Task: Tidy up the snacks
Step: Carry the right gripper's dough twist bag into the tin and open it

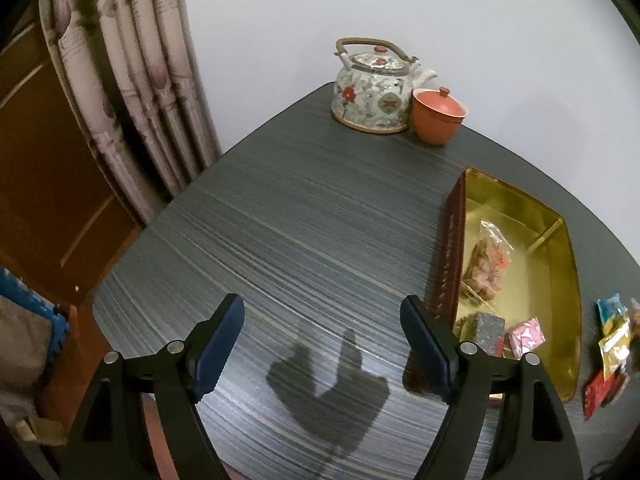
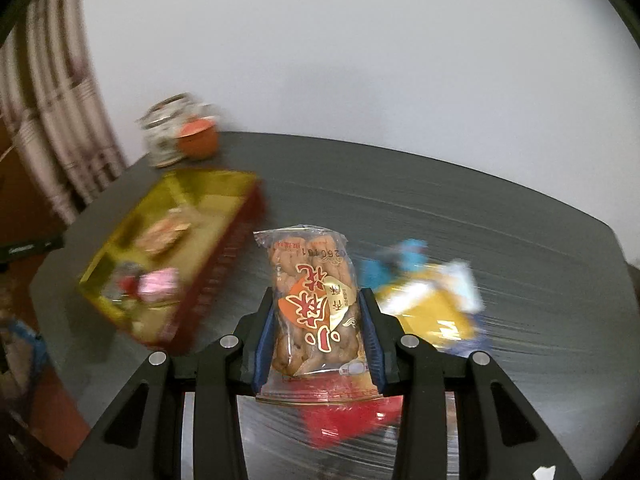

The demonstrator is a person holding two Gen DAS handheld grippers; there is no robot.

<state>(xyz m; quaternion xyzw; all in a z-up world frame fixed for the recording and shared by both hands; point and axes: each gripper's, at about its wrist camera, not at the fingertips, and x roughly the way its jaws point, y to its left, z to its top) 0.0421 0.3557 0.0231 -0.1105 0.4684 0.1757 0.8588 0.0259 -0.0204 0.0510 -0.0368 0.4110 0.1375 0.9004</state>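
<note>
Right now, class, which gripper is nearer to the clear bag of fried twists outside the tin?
Right. The right gripper is shut on that bag of fried twists. The left gripper is open over bare table, beside the tin.

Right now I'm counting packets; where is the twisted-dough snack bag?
In the right wrist view, the snack bag is clamped in the right gripper, above the table.

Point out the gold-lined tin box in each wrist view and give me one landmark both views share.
Left wrist view: the gold-lined tin box lies at the right edge, on the table beyond the open left gripper.
Right wrist view: it lies blurred at centre left, left of the twisted-dough snack bag clamped in the right gripper.
Shared landmark: the orange lidded cup beside the floral teapot, beyond the box.
</note>
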